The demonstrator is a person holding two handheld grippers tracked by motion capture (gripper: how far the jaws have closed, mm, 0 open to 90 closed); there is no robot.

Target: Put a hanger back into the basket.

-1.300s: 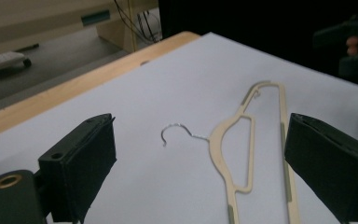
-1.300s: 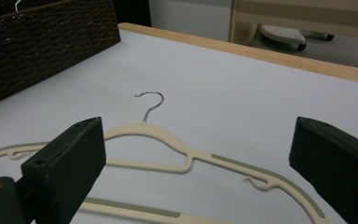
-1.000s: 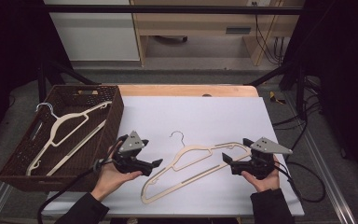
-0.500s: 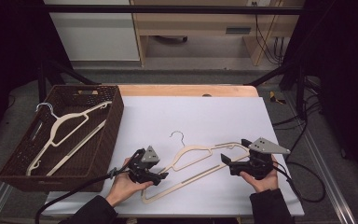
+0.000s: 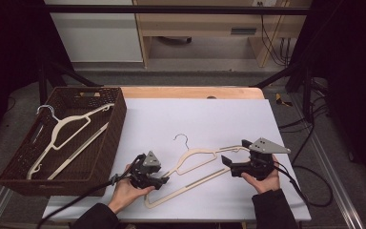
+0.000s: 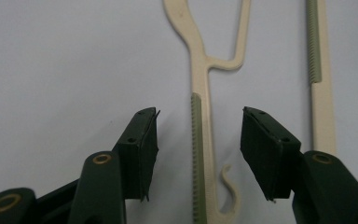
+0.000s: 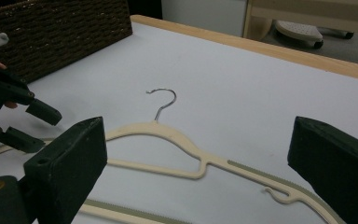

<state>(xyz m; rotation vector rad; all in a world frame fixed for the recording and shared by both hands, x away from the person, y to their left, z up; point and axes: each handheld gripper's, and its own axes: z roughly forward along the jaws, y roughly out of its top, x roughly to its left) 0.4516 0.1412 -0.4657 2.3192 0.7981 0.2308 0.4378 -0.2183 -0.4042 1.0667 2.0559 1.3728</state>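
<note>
A cream hanger [image 5: 198,155] with a metal hook lies flat on the white table top [image 5: 205,119]. My left gripper [image 5: 165,181] is low over its left end. In the left gripper view its jaws [image 6: 198,154] straddle the hanger's ribbed arm [image 6: 200,135] with gaps on both sides; they have just been closing, and the pads do not touch it. My right gripper [image 5: 227,162] sits at the hanger's right end, jaws wide open [image 7: 200,163], with the hanger's arm [image 7: 242,169] lying below and between them.
A dark wicker basket [image 5: 120,112] stands on the table's left side with another cream hanger [image 5: 66,129] inside. The table's wooden far edge [image 5: 190,92] runs behind. Cables trail from both grippers toward the front edge.
My left hand came right and down onto the hanger's left end, and its jaws narrowed around the arm. The right hand and the hanger stayed put.
</note>
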